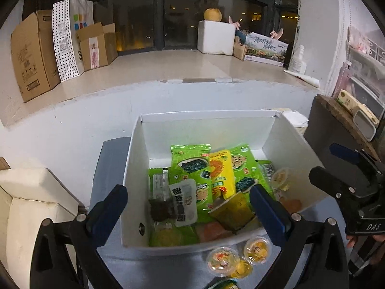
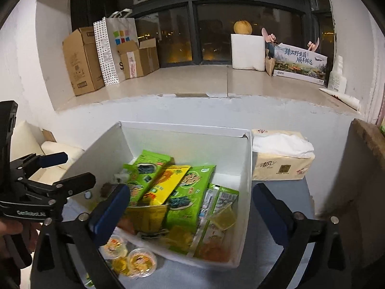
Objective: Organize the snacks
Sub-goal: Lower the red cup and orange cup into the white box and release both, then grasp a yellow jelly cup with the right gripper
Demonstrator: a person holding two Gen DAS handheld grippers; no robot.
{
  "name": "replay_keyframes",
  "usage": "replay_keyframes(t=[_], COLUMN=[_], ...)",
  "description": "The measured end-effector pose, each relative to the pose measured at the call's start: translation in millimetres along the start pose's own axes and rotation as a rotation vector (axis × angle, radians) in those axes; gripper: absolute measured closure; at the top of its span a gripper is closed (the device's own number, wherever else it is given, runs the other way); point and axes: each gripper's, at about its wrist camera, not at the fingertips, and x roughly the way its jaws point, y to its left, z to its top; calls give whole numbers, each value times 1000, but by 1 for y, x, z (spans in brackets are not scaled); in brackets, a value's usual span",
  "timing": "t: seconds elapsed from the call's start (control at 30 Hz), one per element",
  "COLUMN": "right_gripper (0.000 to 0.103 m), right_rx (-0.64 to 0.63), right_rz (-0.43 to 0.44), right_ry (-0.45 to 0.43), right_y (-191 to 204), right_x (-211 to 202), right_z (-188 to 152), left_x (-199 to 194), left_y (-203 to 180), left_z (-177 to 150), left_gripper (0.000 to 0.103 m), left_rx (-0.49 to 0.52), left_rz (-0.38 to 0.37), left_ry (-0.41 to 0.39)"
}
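Right there at the centre of the bench (image 1: 113, 260) stands the white box (image 1: 137, 168), open at the top and heaped with snacks: green seaweed packets (image 1: 192, 166), a yellow packet (image 1: 221, 173) lying slantwise between two of them, a small white sachet (image 1: 184, 202), and a brown-gold pouch (image 1: 232, 213) toward the near wall. Orange and yellow jelly pieces lie along the near edge inside.

Just outside the box, at its six o'clock, three clear jelly cups (image 1: 222, 261) sit close together on the bench. At the box's three o'clock, as the right wrist view has it, a pack of tissues (image 2: 281, 166) rests just beside the wall of the box.

The left gripper (image 1: 187, 212) hangs over the box's near left corner, its jaws spread wide with nothing pinched between them. The right gripper (image 2: 192, 209) hovers over the near right side, its jaws likewise spread wide and empty. A hand (image 2: 14, 236) holds the left gripper's handle.

Farther out, at twelve o'clock, a window ledge (image 1: 156, 72) carries cardboard boxes (image 1: 31, 53), a dotted paper bag (image 1: 63, 41), a white foam box (image 1: 215, 37) with a round yellow fruit (image 1: 212, 14) on top, and a printed carton (image 1: 266, 48).
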Motion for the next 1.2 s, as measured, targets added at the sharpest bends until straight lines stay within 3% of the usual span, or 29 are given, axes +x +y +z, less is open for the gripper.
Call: replay_keyframes(t=[0.23, 0.53, 0.63, 0.9, 1.2], right_gripper=[0, 0, 0, 0, 0], right_rx=[21, 50, 36, 62, 123], right_rz=[21, 16, 15, 17, -23], right_ry=[-49, -7, 2, 23, 87], right_y=[8, 27, 38, 44, 36], right_x=[-52, -96, -104, -95, -41], right_z=[-29, -112, -128, -138, -135], left_x=[-48, -106, -115, -129, -122], left_y=[-9, -26, -31, -24, -10], left_z=[-26, -126, -155, -190, -202], left_gripper=[0, 0, 0, 0, 0], left_rx=[10, -18, -37, -105, -137], left_rz=[-16, -86, -74, -75, -88], left_ry=[-50, -84, -62, -35, -11])
